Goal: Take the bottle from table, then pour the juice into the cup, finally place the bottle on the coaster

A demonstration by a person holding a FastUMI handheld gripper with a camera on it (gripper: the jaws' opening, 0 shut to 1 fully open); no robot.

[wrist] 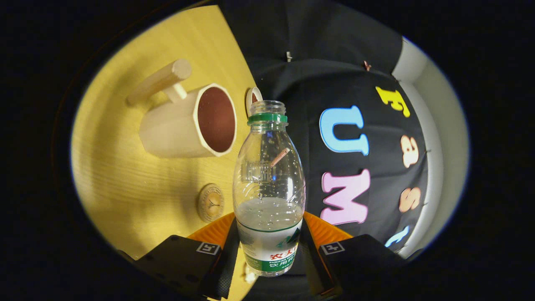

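While the tool (269, 255) grips the uncapped bottle (268, 184) between both fingers, tilted over the desk (125, 179), the cup (188, 123) and round coaster (211, 202) lie beyond.

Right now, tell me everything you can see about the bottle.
The bottle is clear plastic, uncapped, with a green neck ring and a printed label around its base. Clear liquid fills roughly its lower third. It stands along the gripper, clamped between both fingers at the label, mouth pointing away, just beside the cup.
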